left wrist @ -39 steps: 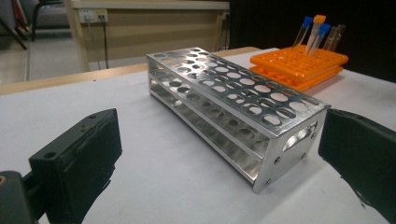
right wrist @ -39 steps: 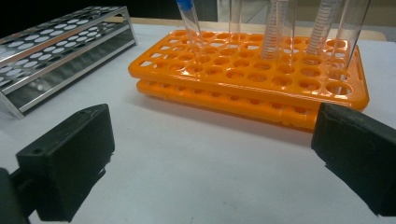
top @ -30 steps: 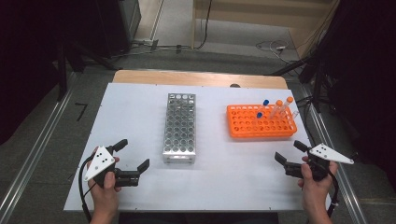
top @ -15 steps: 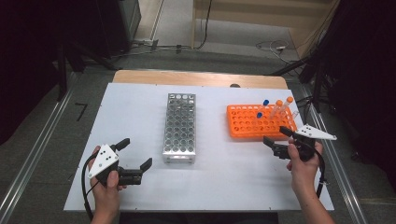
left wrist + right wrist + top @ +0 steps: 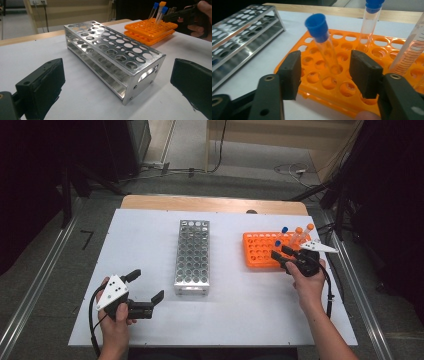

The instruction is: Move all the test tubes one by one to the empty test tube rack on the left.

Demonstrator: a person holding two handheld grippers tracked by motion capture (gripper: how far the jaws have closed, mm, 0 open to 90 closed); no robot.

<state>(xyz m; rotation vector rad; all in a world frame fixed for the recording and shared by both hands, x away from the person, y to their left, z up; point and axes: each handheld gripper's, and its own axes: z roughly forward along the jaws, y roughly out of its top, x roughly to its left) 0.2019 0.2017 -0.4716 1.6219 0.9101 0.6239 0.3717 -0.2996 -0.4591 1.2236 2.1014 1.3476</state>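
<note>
- Blue-capped test tube (image 5: 324, 42) stands tilted in a near hole of the orange tube rack (image 5: 332, 85), at the right of the tabletop (image 5: 240, 315). It lies between the fingers (image 5: 291, 75) of the right gripper (image 5: 325, 73), not yet touched.
- Those fingers have just been closing. They are about half open, with a gap on both sides of the tube and nothing gripped.
- Judged step: the approach for picking the tube. Next move calls for centring on the glass below the cap, pinching gently, then lifting along the tube's own lean so it clears the hole.
- Nearby tubes: a second blue-capped tube (image 5: 370, 22) behind, and an orange graduated tube (image 5: 409, 55) at the right edge, cut off.
- Left gripper (image 5: 142, 292) rests low on the tabletop, fingers wide apart and empty, facing the aluminium rack (image 5: 112, 60).
- Hard to make out: the tube's contents and how deep its foot sits in the hole.
</note>
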